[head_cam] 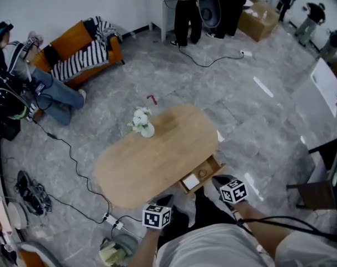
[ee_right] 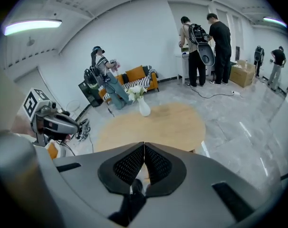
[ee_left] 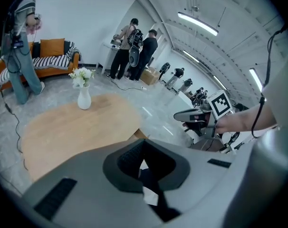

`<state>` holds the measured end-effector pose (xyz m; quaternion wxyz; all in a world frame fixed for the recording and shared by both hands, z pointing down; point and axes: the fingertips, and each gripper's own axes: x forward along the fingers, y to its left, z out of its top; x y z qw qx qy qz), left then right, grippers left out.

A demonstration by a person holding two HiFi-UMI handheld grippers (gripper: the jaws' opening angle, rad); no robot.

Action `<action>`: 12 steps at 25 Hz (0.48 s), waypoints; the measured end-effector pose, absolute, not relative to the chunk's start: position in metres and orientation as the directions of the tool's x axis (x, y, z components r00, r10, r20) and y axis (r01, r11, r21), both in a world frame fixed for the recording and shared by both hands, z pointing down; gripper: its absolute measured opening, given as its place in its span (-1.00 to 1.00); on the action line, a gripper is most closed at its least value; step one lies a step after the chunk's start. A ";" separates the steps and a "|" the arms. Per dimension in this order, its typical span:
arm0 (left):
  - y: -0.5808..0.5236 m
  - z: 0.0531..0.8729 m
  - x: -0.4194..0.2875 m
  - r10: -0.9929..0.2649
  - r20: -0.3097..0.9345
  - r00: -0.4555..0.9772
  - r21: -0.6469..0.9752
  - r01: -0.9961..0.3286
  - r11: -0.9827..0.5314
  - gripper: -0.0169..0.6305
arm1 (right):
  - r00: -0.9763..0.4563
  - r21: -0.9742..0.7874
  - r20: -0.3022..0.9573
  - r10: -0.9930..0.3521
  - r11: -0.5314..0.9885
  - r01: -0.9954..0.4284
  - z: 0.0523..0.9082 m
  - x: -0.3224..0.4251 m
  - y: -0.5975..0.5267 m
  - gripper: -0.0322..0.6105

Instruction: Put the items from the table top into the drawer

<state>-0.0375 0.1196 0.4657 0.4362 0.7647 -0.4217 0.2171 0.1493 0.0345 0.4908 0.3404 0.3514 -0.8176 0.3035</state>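
Observation:
The oval wooden table (head_cam: 157,160) carries only a white vase of flowers (head_cam: 146,129). On its near side the drawer (head_cam: 214,163) stands pulled out, with a white box (head_cam: 191,181) and a small round item (head_cam: 202,173) inside. My left gripper (head_cam: 165,199) hangs shut and empty over the table's near edge, left of the drawer. Just right of the drawer hangs my right gripper (head_cam: 217,179), also shut with nothing in it. The left gripper view shows the vase (ee_left: 83,99) and the right gripper (ee_left: 191,114). The right gripper view shows the vase (ee_right: 143,108) and the left gripper (ee_right: 56,122).
An orange sofa (head_cam: 74,43) with a striped blanket and a seated person (head_cam: 40,88) are at the far left. Two people (head_cam: 204,10) stand at a white desk at the back. Cables (head_cam: 74,166) and shoes (head_cam: 29,191) lie left of the table. A dark chair (head_cam: 324,182) stands right.

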 end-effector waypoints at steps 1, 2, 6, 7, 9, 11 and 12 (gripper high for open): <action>0.122 0.461 -0.038 -0.458 0.698 0.551 0.478 -0.834 -0.275 -0.94 | -0.529 -0.260 0.762 -0.373 0.572 -0.778 0.483 0.149 0.038 -0.79; 0.124 0.456 -0.038 -0.460 0.695 0.553 0.474 -0.833 -0.285 -0.94 | -0.537 -0.262 0.755 -0.377 0.577 -0.773 0.475 0.149 0.043 -0.79; 0.132 0.439 -0.034 -0.470 0.676 0.567 0.476 -0.823 -0.309 -0.95 | -0.550 -0.258 0.737 -0.394 0.588 -0.767 0.453 0.150 0.060 -0.79; 0.134 0.436 -0.032 -0.471 0.673 0.571 0.476 -0.821 -0.315 -0.95 | -0.551 -0.256 0.734 -0.397 0.590 -0.766 0.450 0.150 0.064 -0.79; 0.139 0.433 -0.029 -0.468 0.673 0.573 0.471 -0.820 -0.327 -0.94 | -0.556 -0.253 0.726 -0.404 0.594 -0.763 0.445 0.149 0.071 -0.79; 0.142 0.430 -0.027 -0.469 0.676 0.569 0.457 -0.822 -0.339 -0.94 | -0.563 -0.252 0.715 -0.415 0.599 -0.760 0.439 0.150 0.076 -0.79; 0.142 0.427 -0.025 -0.474 0.675 0.565 0.451 -0.825 -0.341 -0.94 | -0.567 -0.251 0.708 -0.420 0.601 -0.759 0.435 0.152 0.077 -0.79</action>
